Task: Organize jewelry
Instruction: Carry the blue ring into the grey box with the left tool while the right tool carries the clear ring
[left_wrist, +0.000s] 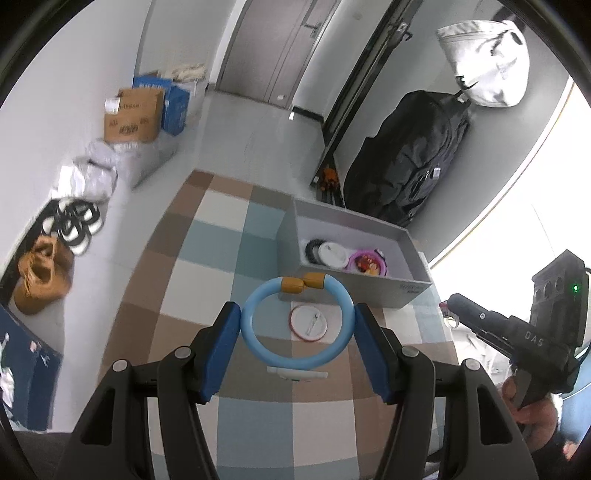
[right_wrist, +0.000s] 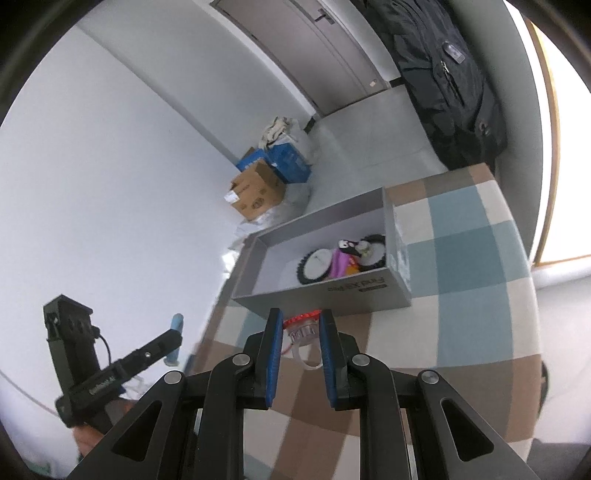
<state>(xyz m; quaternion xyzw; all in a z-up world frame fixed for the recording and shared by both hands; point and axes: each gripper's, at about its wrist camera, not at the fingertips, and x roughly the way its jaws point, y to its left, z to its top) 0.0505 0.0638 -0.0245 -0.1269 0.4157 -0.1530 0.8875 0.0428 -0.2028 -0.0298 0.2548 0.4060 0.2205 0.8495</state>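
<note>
Left gripper (left_wrist: 297, 334) pinches a blue bracelet (left_wrist: 296, 322); right gripper (right_wrist: 301, 345) pinches a red-topped ring (right_wrist: 303, 330) beside the grey box (right_wrist: 325, 291).

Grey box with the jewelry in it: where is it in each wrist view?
Left wrist view: the grey box sits right of centre, just beyond the blue bangle held between the jaws of the left gripper.
Right wrist view: the grey box sits at centre, directly beyond the right gripper.
Shared landmark: the checkered cloth under the box, plus the brown carton by the wall.
</note>
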